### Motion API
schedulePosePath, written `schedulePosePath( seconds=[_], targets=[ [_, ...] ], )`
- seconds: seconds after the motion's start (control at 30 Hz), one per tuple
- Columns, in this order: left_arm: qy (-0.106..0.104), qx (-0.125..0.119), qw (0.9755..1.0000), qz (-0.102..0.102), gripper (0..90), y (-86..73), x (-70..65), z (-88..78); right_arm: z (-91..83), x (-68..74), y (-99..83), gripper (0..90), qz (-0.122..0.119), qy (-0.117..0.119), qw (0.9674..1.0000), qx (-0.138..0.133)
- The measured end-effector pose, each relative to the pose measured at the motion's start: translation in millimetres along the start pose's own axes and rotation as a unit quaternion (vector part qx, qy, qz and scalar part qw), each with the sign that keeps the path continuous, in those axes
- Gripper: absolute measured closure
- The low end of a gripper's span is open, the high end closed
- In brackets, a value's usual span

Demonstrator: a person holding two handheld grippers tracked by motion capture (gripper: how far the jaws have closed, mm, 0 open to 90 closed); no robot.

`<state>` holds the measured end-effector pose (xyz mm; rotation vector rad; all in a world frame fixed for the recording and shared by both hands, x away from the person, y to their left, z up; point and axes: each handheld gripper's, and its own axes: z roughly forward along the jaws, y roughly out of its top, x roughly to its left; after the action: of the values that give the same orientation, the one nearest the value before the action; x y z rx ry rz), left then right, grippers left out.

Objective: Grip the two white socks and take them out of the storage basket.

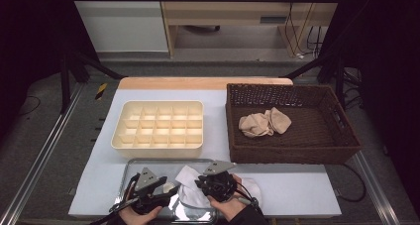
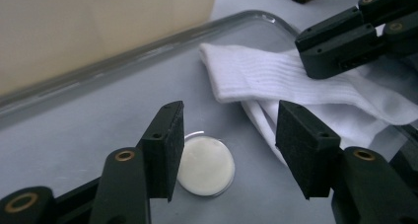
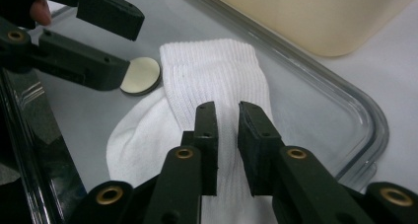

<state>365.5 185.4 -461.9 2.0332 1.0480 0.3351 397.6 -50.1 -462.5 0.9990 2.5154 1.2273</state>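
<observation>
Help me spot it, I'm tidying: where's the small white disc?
The white disc lies on the metal tray, below the left gripper, beside the white sock.

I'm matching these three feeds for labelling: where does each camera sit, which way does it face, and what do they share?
High view: above the person's side of the table, looking forward and down; both hands, left gripper, right gripper.
Left gripper view: rides the left gripper, facing the small white round disc; own jaws apart.
Right gripper view: rides the right gripper, over the white ribbed sock; jaws nearly together.
Shared: sock, clear tray.
</observation>
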Motion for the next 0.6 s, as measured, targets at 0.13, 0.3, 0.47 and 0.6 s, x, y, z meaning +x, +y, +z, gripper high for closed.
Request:
schedulePosePath(
  seconds=[0.13,0.3,0.47,0.6],
  targets=[
    [-0.002,0.011,0.9999,0.006,46.4,-1.5,-3.9,5.6,3.3,0.0,-1.0,82.0,0.000,-0.002,1.0000,0.008],
    [-0.010,0.021,0.9996,0.015,52.4,-1.9,-8.8,13.7,7.3,-0.4,-1.9,78.7,0.002,-0.007,0.9999,0.009],
    [-0.009,0.025,0.9995,0.014,60.5,-1.8,-7.7,16.0,8.7,-0.4,-1.7,75.2,-0.001,-0.008,1.0000,0.000],
    [-0.011,0.031,0.9993,0.017,71.6,-1.4,-7.3,18.0,13.1,0.0,-1.9,77.9,0.000,-0.006,1.0000,0.003]
  ],
)
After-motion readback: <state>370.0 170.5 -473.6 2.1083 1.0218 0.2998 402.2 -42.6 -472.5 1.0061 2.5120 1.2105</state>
